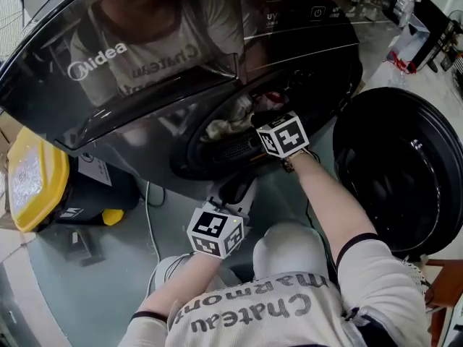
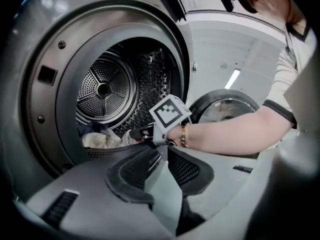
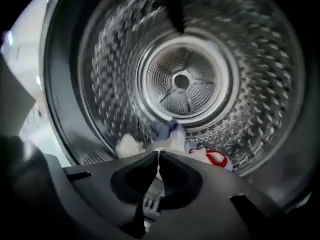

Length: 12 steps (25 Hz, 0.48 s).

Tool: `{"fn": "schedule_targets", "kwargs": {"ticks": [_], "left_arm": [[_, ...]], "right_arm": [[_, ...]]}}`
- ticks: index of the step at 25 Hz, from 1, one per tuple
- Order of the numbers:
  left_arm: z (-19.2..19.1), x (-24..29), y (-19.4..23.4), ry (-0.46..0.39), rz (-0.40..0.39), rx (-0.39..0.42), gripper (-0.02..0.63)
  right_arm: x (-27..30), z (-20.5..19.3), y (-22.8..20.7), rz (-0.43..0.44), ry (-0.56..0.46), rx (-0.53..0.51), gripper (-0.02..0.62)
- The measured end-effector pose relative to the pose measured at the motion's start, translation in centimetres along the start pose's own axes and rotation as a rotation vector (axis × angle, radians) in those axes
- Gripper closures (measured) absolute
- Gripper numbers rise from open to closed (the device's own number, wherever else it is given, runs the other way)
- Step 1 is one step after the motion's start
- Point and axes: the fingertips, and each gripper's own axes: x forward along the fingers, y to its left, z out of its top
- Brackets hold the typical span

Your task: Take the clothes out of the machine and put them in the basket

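- Several garments of white, blue and red-and-white cloth (image 3: 172,140) lie low in the perforated steel drum (image 3: 260,84); judged all still to be removed.
- Right gripper (image 3: 158,154): jaws together at the white cloth, pinch unconfirmed.
- Left gripper (image 2: 164,151): jaws apart, empty, outside the drum.

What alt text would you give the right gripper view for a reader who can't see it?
The right claw, shut, points into a steel washer drum at a small heap of clothes, white, blue and red-and-white, lying on the drum's floor. Whether its tips pinch any cloth cannot be told.
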Motion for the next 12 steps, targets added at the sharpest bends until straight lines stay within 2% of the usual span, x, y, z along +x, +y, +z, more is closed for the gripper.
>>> {"fn": "schedule_targets", "kwargs": {"ticks": [3, 6, 9, 12], "left_arm": [[1.0, 0.3, 0.7, -0.031, 0.031, 0.005, 0.495], [1.9, 0.5, 0.4, -0.050, 0.023, 0.014, 0.485], [3.4, 0.7, 0.2, -0.072, 0.015, 0.016, 0.480], [5.3, 0.5, -0.3, -0.062, 0.019, -0.008, 0.477]], "right_arm": [[-3.3, 1.1, 1.0, 0.043, -0.151, 0.129, 0.559], [-6.9, 2.3, 1.9, 0.063, -0.275, 0.165, 0.560], [-9.5, 3.3, 2.2, 0.051, -0.346, 0.190, 0.560], [-11.8, 4.2, 3.0, 0.052, -0.368, 0.249, 0.560]]}}
